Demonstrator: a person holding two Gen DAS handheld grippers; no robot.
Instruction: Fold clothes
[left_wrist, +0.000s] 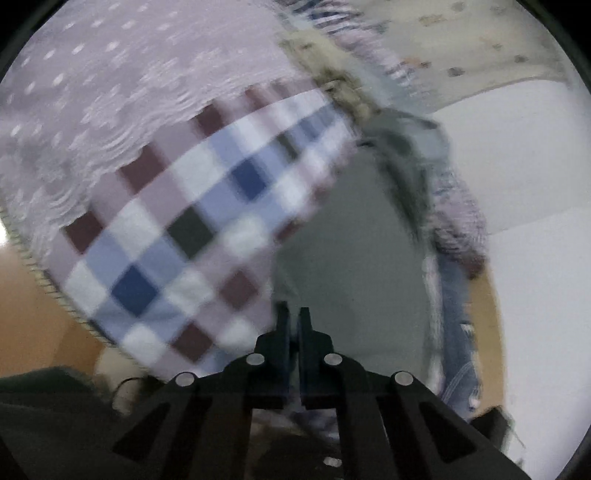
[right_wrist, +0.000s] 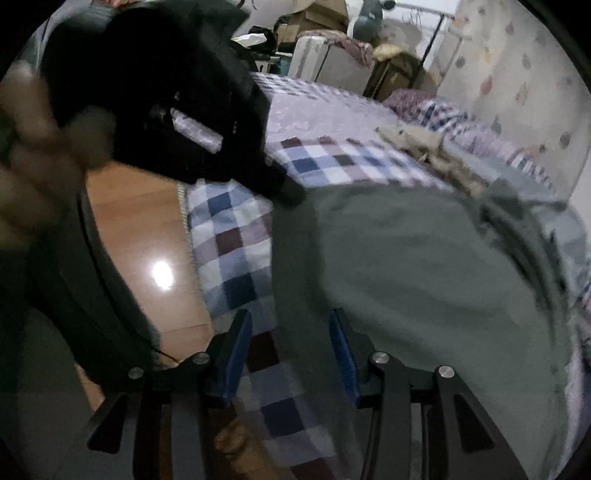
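A grey-green garment (right_wrist: 406, 266) lies spread on the bed, seen as a blurred panel (left_wrist: 354, 251) in the left wrist view. My left gripper (left_wrist: 293, 325) has its dark fingers pressed together at the garment's left edge, apparently pinching it. In the right wrist view that left gripper (right_wrist: 284, 190) shows as a black body held by a hand, with its tip at the garment's far left corner. My right gripper (right_wrist: 291, 347) is open. Its blue pads (right_wrist: 236, 350) straddle the garment's near left edge, which lies between them.
A checked sheet (right_wrist: 236, 236) in blue, white and maroon covers the bed, with a pale lilac dotted cover (left_wrist: 110, 92) beyond it. Other clothes (right_wrist: 417, 144) are piled along the wall side, with jeans (left_wrist: 454, 332) among them. Shiny wooden floor (right_wrist: 147, 229) lies to the left. Boxes and clutter (right_wrist: 332, 55) stand past the bed.
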